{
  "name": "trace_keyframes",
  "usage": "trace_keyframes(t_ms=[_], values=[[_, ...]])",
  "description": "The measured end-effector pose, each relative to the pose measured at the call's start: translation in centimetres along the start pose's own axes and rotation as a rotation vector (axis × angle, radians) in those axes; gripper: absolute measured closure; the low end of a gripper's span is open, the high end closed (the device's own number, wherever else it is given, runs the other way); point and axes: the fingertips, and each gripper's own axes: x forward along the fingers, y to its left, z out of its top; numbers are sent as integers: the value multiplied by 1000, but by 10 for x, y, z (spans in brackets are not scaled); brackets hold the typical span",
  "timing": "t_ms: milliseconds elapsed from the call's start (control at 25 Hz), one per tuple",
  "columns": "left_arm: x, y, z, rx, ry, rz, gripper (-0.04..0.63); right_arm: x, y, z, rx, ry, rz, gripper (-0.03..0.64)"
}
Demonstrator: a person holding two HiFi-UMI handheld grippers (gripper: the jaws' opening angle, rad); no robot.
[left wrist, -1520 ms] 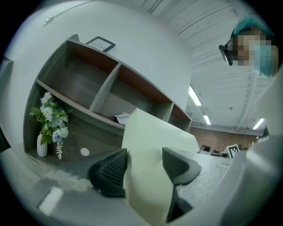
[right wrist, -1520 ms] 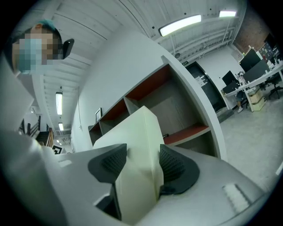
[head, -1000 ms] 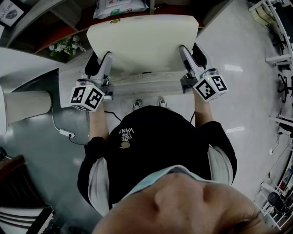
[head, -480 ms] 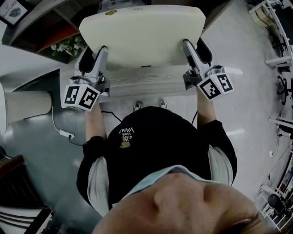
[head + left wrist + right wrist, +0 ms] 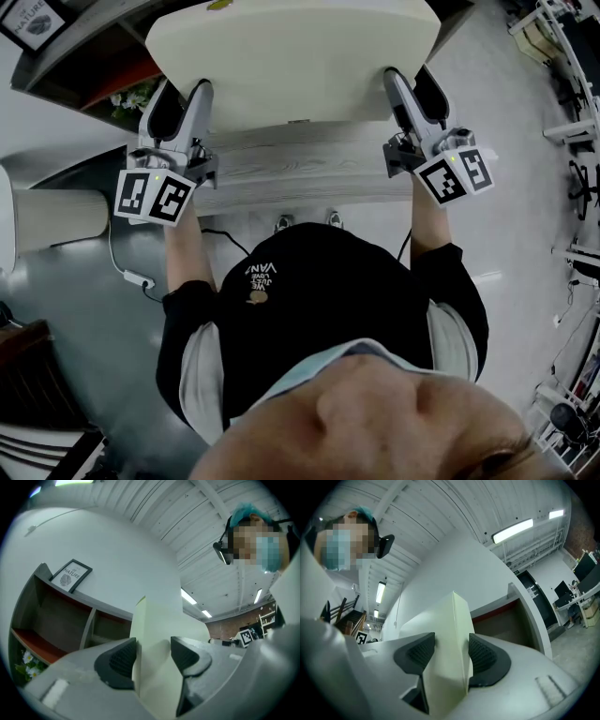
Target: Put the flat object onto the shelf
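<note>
The flat object is a thick cream pad, held level above the wooden table and up against the shelf. My left gripper is shut on the pad's left edge and my right gripper on its right edge. In the left gripper view the pad fills the gap of the left gripper, both pads pressing on it, with the shelf behind. The right gripper view shows the pad clamped in the right gripper before a shelf compartment.
A framed picture stands on top of the shelf, and white flowers sit in a lower compartment. A cable with a plug lies on the floor at the left. Desks and chairs stand far right.
Both grippers have carried the pad up and away from the person, towards the shelf; it now covers the items that showed behind it. Both grips are unchanged.
</note>
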Motion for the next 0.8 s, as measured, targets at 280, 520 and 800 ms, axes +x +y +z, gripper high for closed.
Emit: trace_keyframes(t_ms=[280,520,800], values=[[8,-1,40,64,-52,-23,360,14,13,33,-56,-53,28,400],[2,-3,63,114,-80,-31,362,16,28,49,-98,-85,51,400],[22,-11,101,187,-110,-54,364,32,27,87,-161,-102,65,402]])
